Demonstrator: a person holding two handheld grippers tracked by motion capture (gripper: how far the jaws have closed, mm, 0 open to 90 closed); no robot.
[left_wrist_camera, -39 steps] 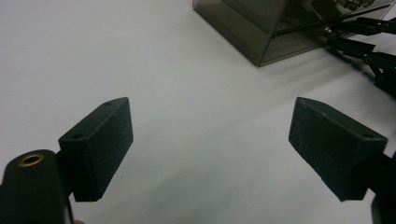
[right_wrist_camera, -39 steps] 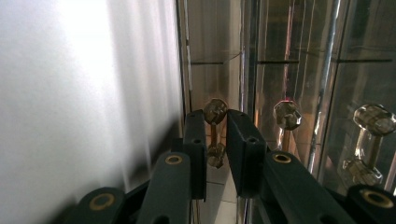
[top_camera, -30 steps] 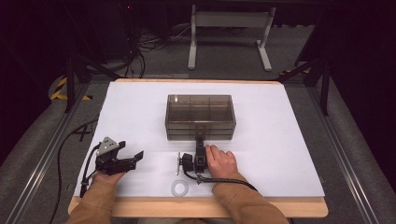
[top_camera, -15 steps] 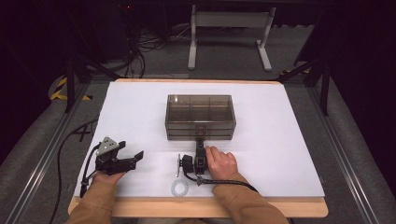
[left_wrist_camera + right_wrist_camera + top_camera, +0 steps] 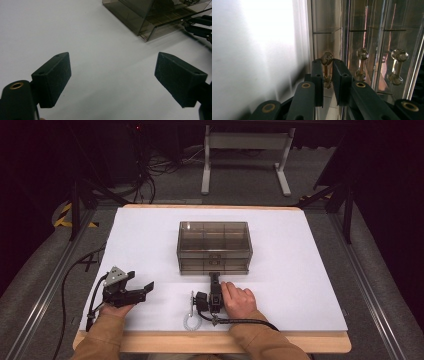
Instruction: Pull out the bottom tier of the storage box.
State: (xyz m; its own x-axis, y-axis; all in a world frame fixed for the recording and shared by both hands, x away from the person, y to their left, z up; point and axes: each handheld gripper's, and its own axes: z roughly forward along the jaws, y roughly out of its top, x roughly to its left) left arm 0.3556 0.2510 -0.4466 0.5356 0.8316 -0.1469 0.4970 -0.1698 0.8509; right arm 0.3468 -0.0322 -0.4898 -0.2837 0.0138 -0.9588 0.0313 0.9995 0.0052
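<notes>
A smoky see-through drawer box (image 5: 214, 240) stands in the middle of the white table top (image 5: 300, 270). My right gripper (image 5: 214, 276) lies low against the box's front, at the bottom drawer. In the right gripper view its jaws (image 5: 327, 63) are shut on that drawer's small clear bar handle (image 5: 327, 58); two more handles (image 5: 361, 63) show beside it. My left gripper (image 5: 141, 281) rests on the table at the front left, well apart from the box. Its jaws (image 5: 112, 80) stand wide open over bare white surface, and the box corner (image 5: 150, 15) is farther off.
A pale ring (image 5: 190, 322) lies near the wooden front edge (image 5: 210, 342), just left of my right wrist. Cables trail off the left side. A metal stand (image 5: 245, 150) is on the floor behind the table. White surface stretches right of the box.
</notes>
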